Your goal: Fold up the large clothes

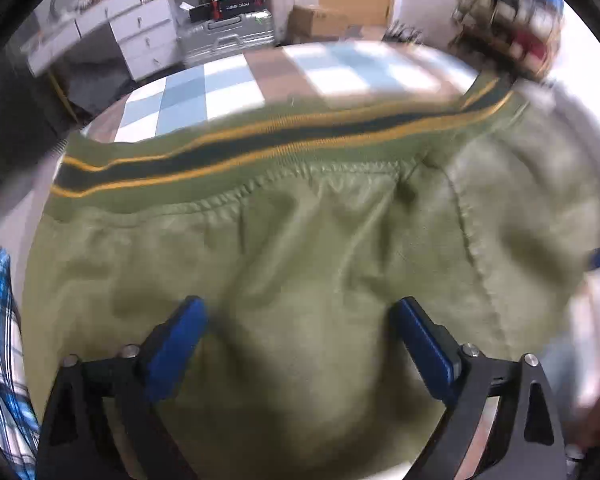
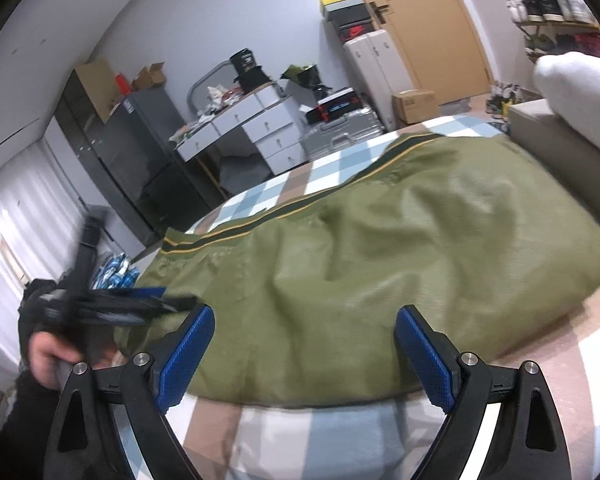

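The green jacket [image 2: 380, 248] looks like smooth, faintly shiny woven cloth, with a ribbed knit hem [image 1: 260, 148] striped in yellow. Beneath it lies a matt checked bedsheet [image 2: 284, 432], probably cotton. The right hand-held gripper [image 2: 305, 354] has dimpled blue rubbery pads [image 2: 426, 360] on matt black plastic.

Left wrist camera looks steeply down, close over the green jacket [image 1: 300, 260]; right wrist camera sits lower and farther back at the bed's [image 2: 300, 436] edge, angled across it. Both views share jacket, checked bedspread, white drawers [image 2: 268, 132].
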Demonstrator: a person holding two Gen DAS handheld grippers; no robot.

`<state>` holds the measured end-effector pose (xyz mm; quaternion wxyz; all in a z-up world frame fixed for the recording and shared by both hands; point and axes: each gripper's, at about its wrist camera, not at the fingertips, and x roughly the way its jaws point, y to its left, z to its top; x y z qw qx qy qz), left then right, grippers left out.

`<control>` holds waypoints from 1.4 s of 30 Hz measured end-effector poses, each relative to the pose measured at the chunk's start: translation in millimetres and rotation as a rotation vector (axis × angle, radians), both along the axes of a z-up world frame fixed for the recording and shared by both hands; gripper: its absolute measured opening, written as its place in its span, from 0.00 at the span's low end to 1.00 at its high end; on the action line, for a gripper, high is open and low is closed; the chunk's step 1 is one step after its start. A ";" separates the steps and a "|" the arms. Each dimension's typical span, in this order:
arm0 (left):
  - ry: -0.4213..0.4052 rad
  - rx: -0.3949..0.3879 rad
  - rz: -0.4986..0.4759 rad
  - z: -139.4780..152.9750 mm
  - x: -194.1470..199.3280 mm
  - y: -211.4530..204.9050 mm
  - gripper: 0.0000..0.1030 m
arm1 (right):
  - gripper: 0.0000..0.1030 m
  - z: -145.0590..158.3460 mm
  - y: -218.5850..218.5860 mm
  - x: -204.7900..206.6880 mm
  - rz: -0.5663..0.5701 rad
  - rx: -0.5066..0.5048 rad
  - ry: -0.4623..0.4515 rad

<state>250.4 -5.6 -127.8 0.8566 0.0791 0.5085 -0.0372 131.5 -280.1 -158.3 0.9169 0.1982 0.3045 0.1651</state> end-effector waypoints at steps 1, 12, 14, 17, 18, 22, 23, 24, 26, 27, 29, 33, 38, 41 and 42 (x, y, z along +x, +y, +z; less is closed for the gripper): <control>-0.024 0.023 -0.005 -0.7 2.5 -3.0 0.99 | 0.90 0.5 -2.7 -2.4 -0.008 -0.008 0.004; -0.136 -0.048 0.134 34.1 -57.9 38.7 0.99 | 0.91 47.5 37.4 63.8 0.009 -0.291 0.096; -0.149 -0.057 0.205 36.8 -74.9 54.6 0.99 | 0.88 44.3 56.8 98.3 0.102 -0.219 0.181; -0.118 -0.208 0.320 34.6 -101.4 88.7 0.99 | 0.81 14.0 106.4 137.0 0.167 -0.404 0.244; -0.115 -0.261 0.363 33.6 -111.9 101.2 0.99 | 0.83 1.9 117.1 143.3 0.169 -0.485 0.255; -0.122 -0.409 0.446 26.4 -145.0 126.2 0.99 | 0.85 -14.9 138.4 152.4 0.178 -0.637 0.287; -0.115 -0.448 0.461 21.7 -148.4 130.1 0.99 | 0.85 -14.0 136.2 152.9 0.185 -0.628 0.300; -0.106 -0.494 0.472 16.9 -150.5 133.6 0.99 | 0.85 -12.1 134.9 151.7 0.185 -0.623 0.307; -0.075 -0.568 0.491 6.5 -150.7 137.9 0.99 | 0.84 -2.5 131.8 143.7 0.179 -0.591 0.306; -0.077 -0.580 0.509 4.9 -150.6 138.6 0.99 | 0.84 5.6 129.9 137.9 0.181 -0.559 0.290; -0.120 -0.599 0.540 4.8 -153.2 141.1 0.99 | 0.83 26.2 129.5 116.0 0.193 -0.477 0.223; -0.129 -0.696 0.617 -4.6 -148.0 151.7 0.99 | 0.84 56.4 140.9 91.7 0.234 -0.438 0.139; -0.182 -0.761 0.725 -6.8 -148.5 165.6 0.98 | 0.85 75.3 155.0 86.9 0.249 -0.448 0.129; -0.232 -0.745 0.768 -3.5 -147.1 173.0 0.98 | 0.85 82.6 163.3 90.0 0.259 -0.442 0.127; -0.248 -0.738 0.780 -2.7 -146.0 174.0 0.98 | 0.85 86.1 168.8 92.5 0.266 -0.447 0.128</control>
